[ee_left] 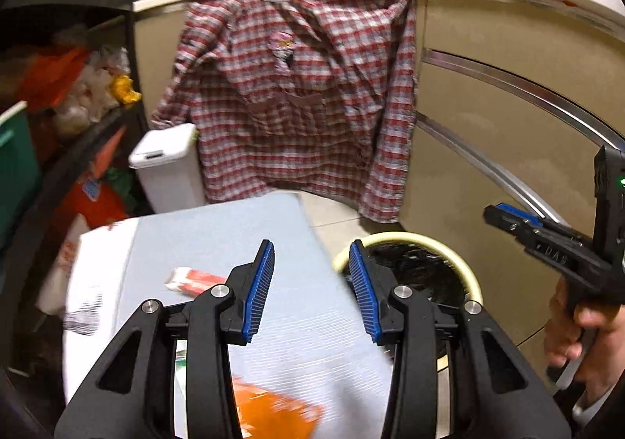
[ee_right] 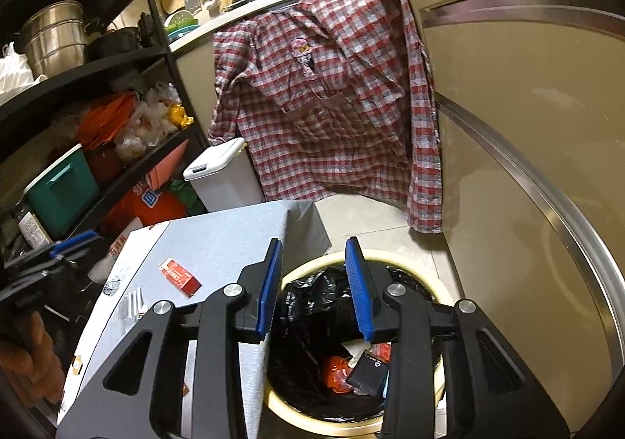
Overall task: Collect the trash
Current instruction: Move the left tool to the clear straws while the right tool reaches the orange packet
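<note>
Right wrist view: the right gripper [ee_right: 314, 288] hangs above the round bin [ee_right: 394, 254], whose cream rim frames a black bin liner [ee_right: 312, 294]. Its blue pads stand partly apart with nothing pinched between them; through the gap only the liner shows. Down in the bin, below and slightly right of the jaws, lie an orange wrapper [ee_right: 336, 372], a black packet [ee_right: 369, 370] and bits of white paper. To the left of the jaws, on the grey top of the cardboard box [ee_right: 218, 243] just beside the bin, a small red-and-white carton [ee_right: 180, 277] lies flat, clear of both fingers. A few white sticks [ee_right: 133, 304] lie near it toward the box's left edge.

In the left wrist view, the left gripper [ee_left: 311, 288] is over that same box top [ee_left: 218, 228], jaws likewise partly apart and empty. The red-and-white carton [ee_left: 193, 281] sits left of its left finger, outside the gap, not touching it. An orange blurred piece [ee_left: 273, 409] shows low on the box, beneath the gripper's body. The bin [ee_left: 449, 247] is to the right of the right finger, and the right gripper [ee_left: 547, 240] shows at the far right edge, held in a hand [ee_left: 582, 337].

Behind everything a red plaid shirt [ee_right: 328, 103] hangs from the counter edge, with a white lidded bin [ee_right: 222, 177] beside a cluttered black shelf [ee_right: 93, 68].
</note>
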